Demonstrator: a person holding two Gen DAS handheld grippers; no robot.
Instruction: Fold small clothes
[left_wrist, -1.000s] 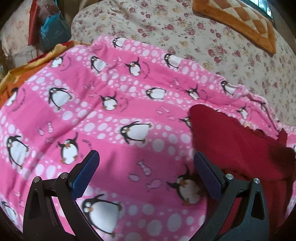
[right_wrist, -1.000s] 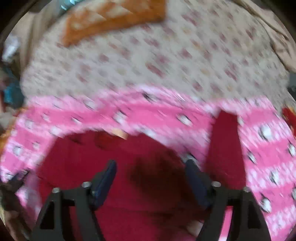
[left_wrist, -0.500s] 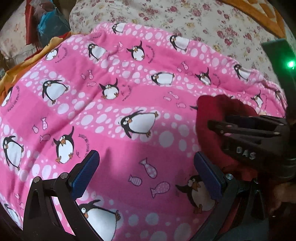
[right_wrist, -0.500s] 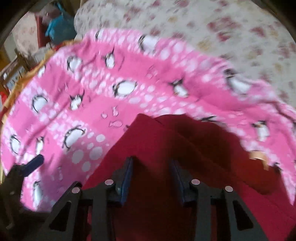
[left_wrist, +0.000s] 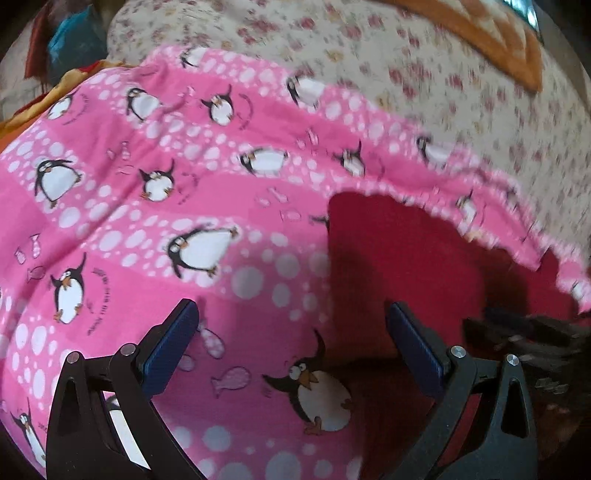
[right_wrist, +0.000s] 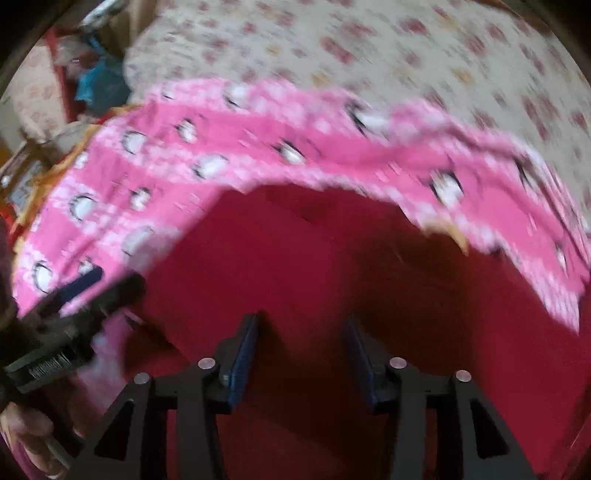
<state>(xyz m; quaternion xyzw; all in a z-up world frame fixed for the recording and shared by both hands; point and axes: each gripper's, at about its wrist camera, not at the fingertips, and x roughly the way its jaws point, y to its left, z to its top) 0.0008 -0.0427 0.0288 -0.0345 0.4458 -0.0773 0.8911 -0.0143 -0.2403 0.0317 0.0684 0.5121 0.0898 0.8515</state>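
A dark red small garment (left_wrist: 410, 266) lies on a pink penguin-print blanket (left_wrist: 155, 206), at the right of the left wrist view. It fills the lower middle of the right wrist view (right_wrist: 332, 266). My left gripper (left_wrist: 291, 332) is open and empty, over the blanket just left of the garment's edge. My right gripper (right_wrist: 301, 343) is open, its jaws partly apart, right over the red cloth with nothing clamped. It shows blurred at the right edge of the left wrist view (left_wrist: 524, 332). The left gripper shows at the left of the right wrist view (right_wrist: 74, 295).
The blanket lies on a floral bedspread (left_wrist: 424, 74). An orange patterned cushion (left_wrist: 491, 40) lies at the far right. Blue and red bags (left_wrist: 70, 40) and orange cloth sit past the bed's far left edge. Both views are motion-blurred.
My right gripper has drawn back toward the near right and its jaws have opened wider, with the red garment now spread under it. My left gripper stayed open and shifted slightly.
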